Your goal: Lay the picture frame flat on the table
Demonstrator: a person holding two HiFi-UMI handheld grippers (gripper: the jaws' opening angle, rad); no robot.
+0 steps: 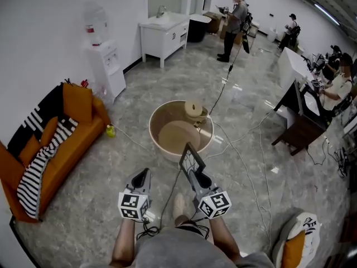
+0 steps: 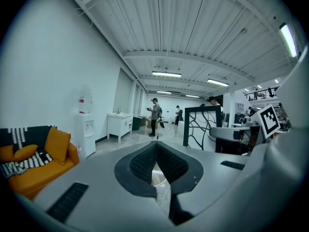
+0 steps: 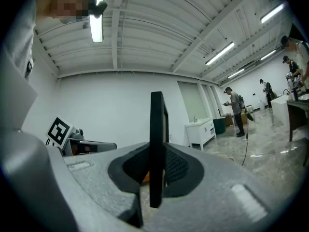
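Note:
The picture frame (image 1: pixel 191 158), black with a branch pattern on its face, stands upright in my right gripper (image 1: pixel 193 170), which is shut on its lower edge. In the right gripper view the frame (image 3: pixel 156 129) shows edge-on between the pads. From the left gripper view, the frame (image 2: pixel 203 127) appears to the right, face on. My left gripper (image 1: pixel 143 175) hangs beside it on the left, shut with nothing in it. Ahead on the floor stands the round beige table (image 1: pixel 177 136), beyond both grippers.
A tan round object (image 1: pixel 194 108) lies at the table's far edge. Cables (image 1: pixel 245 166) trail across the marble floor. An orange sofa (image 1: pixel 56 144) lines the left wall, with a water dispenser (image 1: pixel 109 66) and white cabinet (image 1: pixel 164 35) behind. A dark chair (image 1: pixel 298 134) stands at right; people stand far back.

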